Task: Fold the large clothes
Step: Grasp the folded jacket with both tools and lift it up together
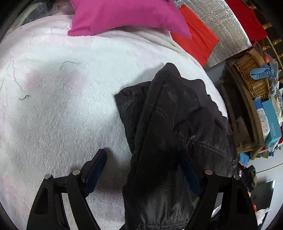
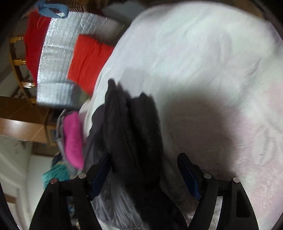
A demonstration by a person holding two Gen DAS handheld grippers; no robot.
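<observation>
A black padded jacket (image 1: 169, 113) lies bunched on a white fleece blanket (image 1: 61, 109) near the bed's right edge. My left gripper (image 1: 141, 164) stands open above the jacket's near end. The cloth runs between the jaws and lies against the right finger (image 1: 189, 173), while the left finger (image 1: 95, 171) is over bare blanket. In the right wrist view the same jacket (image 2: 130, 127) is folded into a thick dark roll. My right gripper (image 2: 145, 169) is open around it, with its left finger (image 2: 102, 173) against the cloth and its right finger (image 2: 189, 177) apart from it.
A magenta pillow (image 1: 123, 16) and a red cushion (image 1: 194, 40) lie at the bed's far end, against a silver foil sheet (image 1: 221, 26). Beside the bed, a shelf holds a wicker basket (image 1: 251, 76) and a teal box (image 1: 270, 120). More clothes (image 2: 73, 139) pile at the bed's edge.
</observation>
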